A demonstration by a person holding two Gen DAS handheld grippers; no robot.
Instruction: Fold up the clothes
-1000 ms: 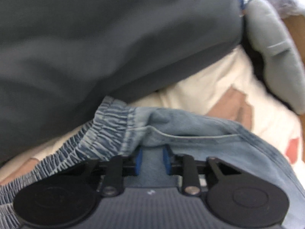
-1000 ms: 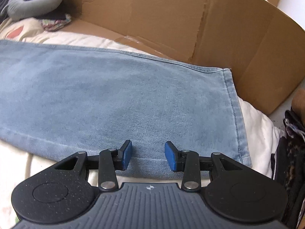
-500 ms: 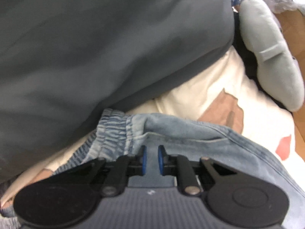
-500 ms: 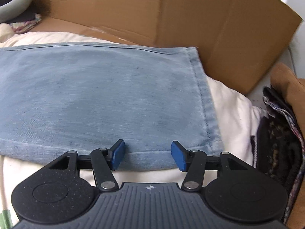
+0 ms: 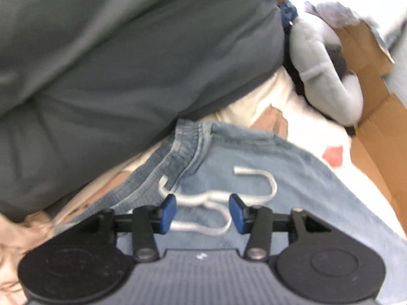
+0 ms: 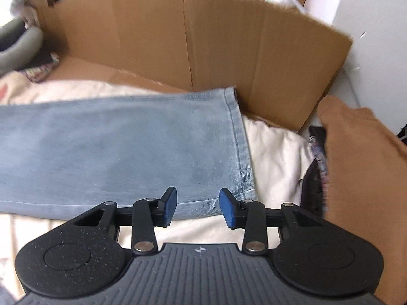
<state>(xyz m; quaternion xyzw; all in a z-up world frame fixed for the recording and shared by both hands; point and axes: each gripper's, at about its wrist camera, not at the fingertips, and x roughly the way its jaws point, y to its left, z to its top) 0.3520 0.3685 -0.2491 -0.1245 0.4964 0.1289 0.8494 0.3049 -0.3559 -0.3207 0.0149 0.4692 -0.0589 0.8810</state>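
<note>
Light-blue denim trousers [image 6: 106, 139] laid lengthwise across a cream bedcover [image 6: 274, 152], apparently folded once leg over leg, judging by the doubled hem edge [image 6: 239, 147] at the right end. Waist end in the left wrist view: elastic waistband [image 5: 178, 152] bunched beside a dark grey cushion [image 5: 127, 63], white drawstring [image 5: 223, 198] looped loose on top of the denim. Left gripper [image 5: 202, 213] raised over the waist, jaws opening, empty; drawstring seen between the blue pads [image 5: 166, 212] but lying below them, not pinched. Right gripper [image 6: 198, 207] poised over the near edge of the leg, close to the hem corner, jaws closing with nothing yet between the pads [image 6: 226, 209]; cloth below, no contact discernible. Cardboard sheet [image 6: 203, 50] standing behind the trousers, grey neck pillow [image 5: 323, 68] at the waist end, brown garment [image 6: 361, 178] at the right margin.

Progress, by judgement: lengthwise fold done and flattened; crosswise folds, hem toward waist, not yet begun; drawstring left untucked; further garments at the margins possibly awaiting folding
</note>
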